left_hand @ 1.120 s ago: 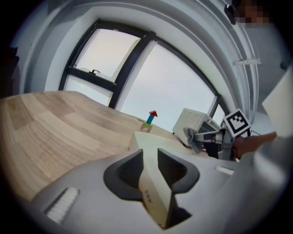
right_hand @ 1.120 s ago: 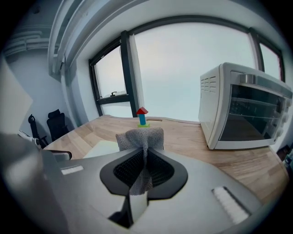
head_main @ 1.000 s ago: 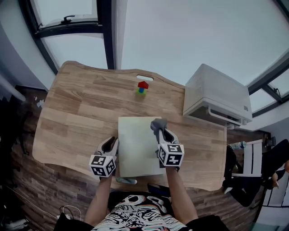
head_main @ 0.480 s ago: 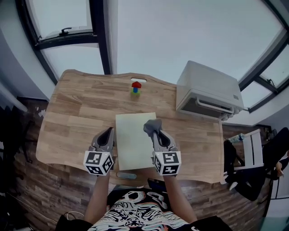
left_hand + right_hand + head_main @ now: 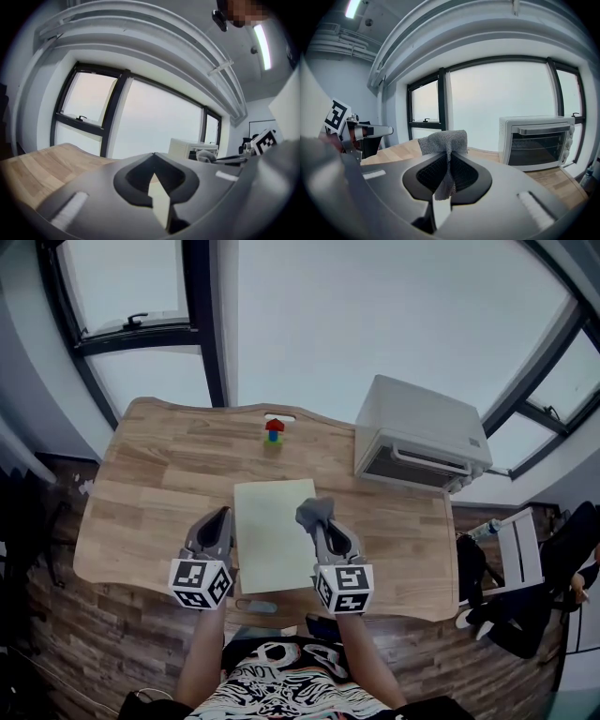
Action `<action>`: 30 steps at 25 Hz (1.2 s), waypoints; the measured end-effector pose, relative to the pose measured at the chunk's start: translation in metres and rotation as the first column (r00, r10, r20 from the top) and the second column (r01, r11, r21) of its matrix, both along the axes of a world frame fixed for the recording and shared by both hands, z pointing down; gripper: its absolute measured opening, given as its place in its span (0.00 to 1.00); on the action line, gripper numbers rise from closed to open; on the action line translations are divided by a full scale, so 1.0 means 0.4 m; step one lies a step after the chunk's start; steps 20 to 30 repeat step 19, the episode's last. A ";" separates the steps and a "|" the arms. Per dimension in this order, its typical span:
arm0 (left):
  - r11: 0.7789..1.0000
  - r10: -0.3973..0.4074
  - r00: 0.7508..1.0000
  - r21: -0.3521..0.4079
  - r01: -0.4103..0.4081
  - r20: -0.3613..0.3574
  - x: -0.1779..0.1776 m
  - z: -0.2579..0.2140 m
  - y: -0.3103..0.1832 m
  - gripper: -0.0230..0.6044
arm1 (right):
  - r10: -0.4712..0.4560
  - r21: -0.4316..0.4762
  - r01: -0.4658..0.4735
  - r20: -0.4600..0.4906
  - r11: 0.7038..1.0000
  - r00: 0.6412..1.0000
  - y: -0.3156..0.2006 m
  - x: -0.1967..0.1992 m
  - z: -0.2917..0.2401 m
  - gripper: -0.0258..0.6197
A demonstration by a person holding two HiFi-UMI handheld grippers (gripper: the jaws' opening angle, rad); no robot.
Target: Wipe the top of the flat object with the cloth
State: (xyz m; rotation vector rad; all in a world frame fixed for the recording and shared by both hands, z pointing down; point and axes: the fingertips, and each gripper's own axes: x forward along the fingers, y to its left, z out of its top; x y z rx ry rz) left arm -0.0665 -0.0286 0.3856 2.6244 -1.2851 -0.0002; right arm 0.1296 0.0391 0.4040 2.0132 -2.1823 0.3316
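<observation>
right gripper view has the right gripper (image 5: 449, 154) with its jaws clamped on a grey mesh cloth (image 5: 443, 140): a fold is pinched between the tips, the rest bunches over the top and a strip hangs down into the hollow behind. left gripper view has the left gripper (image 5: 153, 155) with its jaws pressed together and nothing between them. in the head view the cloth sits over the right edge of the flat object (image 5: 267, 535), a pale yellow-green sheet lying on the wooden counter (image 5: 141, 474); whether cloth touches sheet cannot be told. the left gripper points along the sheet's left edge, just beside it. farther out, a small stack of red, blue and green blocks (image 5: 274, 430) stands near the counter's far edge, and a white toaster oven (image 5: 417, 442) sits at the far right corner, before large windows (image 5: 375, 324).
</observation>
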 end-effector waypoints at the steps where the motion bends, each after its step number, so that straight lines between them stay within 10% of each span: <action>1: 1.000 -0.012 1.000 0.008 0.011 0.017 -0.003 0.004 0.003 0.13 | 0.000 0.001 0.000 0.000 1.000 1.000 0.004 0.000 0.000 0.08; 30: 0.999 -0.047 0.998 0.013 0.047 0.035 -0.008 0.012 0.011 0.13 | 0.031 0.015 -0.032 0.012 0.999 0.999 0.028 0.025 -0.007 0.08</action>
